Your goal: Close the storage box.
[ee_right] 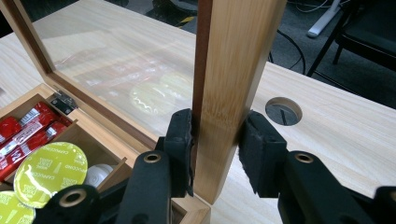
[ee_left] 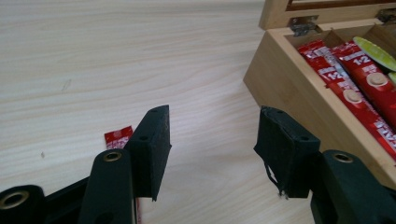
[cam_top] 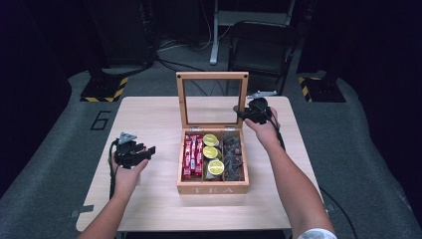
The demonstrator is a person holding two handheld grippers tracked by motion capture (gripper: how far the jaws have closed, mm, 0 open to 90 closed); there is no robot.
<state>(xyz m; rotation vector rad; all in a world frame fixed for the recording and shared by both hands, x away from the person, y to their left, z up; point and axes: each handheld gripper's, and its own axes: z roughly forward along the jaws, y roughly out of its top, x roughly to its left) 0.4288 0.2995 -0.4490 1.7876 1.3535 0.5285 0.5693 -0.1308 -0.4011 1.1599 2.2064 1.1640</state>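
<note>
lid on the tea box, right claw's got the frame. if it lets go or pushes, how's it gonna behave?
The lid looks stiff: a wooden frame around a clear pane, likely breakable if it slams. It stands upright on small hinges, so it will probably swing, not slide. The right claw clamps smooth wood on the side rail; a shove might tip the box backward.

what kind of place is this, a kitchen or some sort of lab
Most likely a lab or recording studio, not a kitchen. A lone wooden table stands on grey floor ringed by dark drapes, with hazard-striped stand bases, loose cables and a folding chair behind. The tea box looks like a prop.
</note>
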